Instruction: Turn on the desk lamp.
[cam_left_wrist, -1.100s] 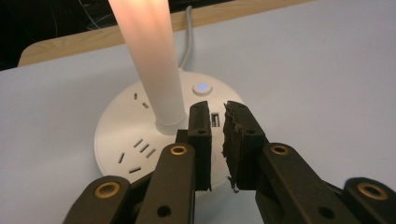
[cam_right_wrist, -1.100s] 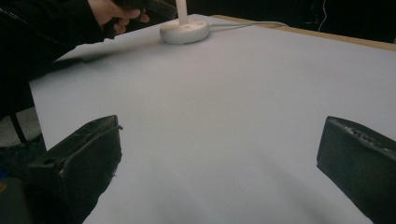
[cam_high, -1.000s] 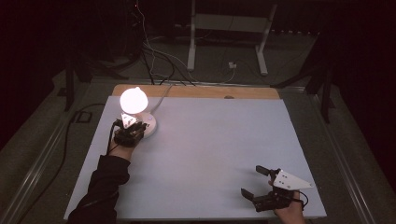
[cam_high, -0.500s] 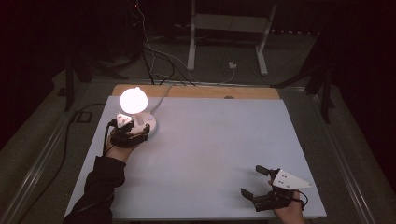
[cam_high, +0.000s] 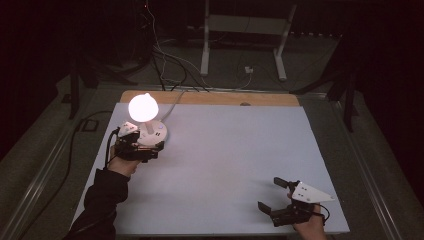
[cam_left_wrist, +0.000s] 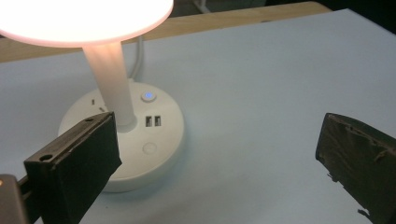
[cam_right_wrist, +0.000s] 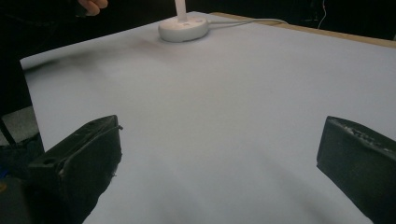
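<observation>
Left gripper view: left hand-held gripper (cam_left_wrist: 215, 163), jaws just opened wide, empty beside lit lamp (cam_left_wrist: 126, 135).

A dim lab: loose cables (cam_high: 165, 60), metal stand (cam_high: 245, 40), white-covered table (cam_high: 240, 145).

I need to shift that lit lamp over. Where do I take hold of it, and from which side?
Grip the lamp by its slim upright stem, probably from the near side where the left tongs stand open. The round base looks too wide for the jaws, and the glowing shade overhangs the stem, blocking a top approach.
</observation>
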